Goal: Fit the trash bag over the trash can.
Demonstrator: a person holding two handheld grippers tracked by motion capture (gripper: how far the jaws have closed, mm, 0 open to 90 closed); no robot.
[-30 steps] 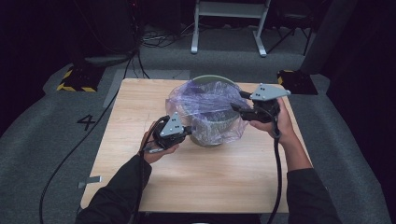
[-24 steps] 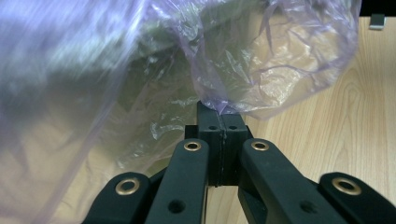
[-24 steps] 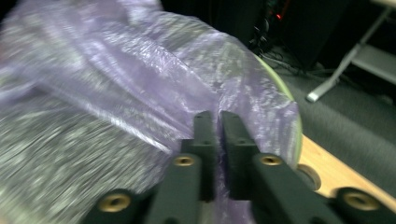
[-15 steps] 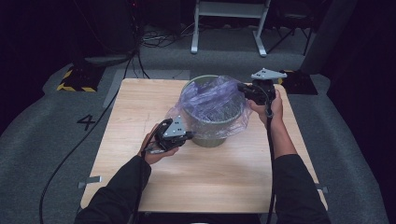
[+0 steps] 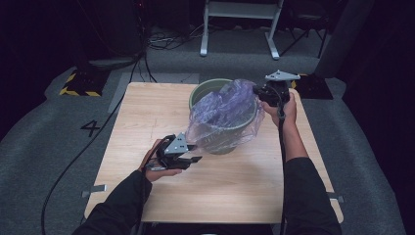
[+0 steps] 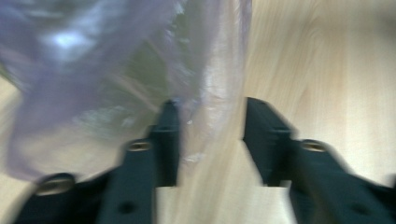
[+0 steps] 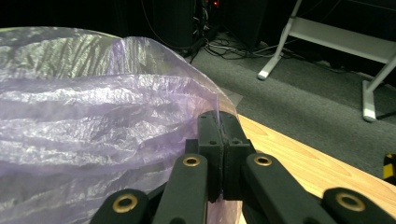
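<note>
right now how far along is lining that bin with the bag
Done: the thin purple plastic bag already drapes over the round green bin on its near side. In hand: the right claw is shut on the bag's edge at the far rim; the left claw has just been opening, film between its jaws. Left: seating the rest around the rim.

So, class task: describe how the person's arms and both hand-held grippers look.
Both forearms wear dark long sleeves. The left hand-held gripper and right hand-held gripper are black, each topped by a grey three-cornered plate. A black cable trails from the right one. Their jaws are blocky, with brass-coloured rivets.
</note>
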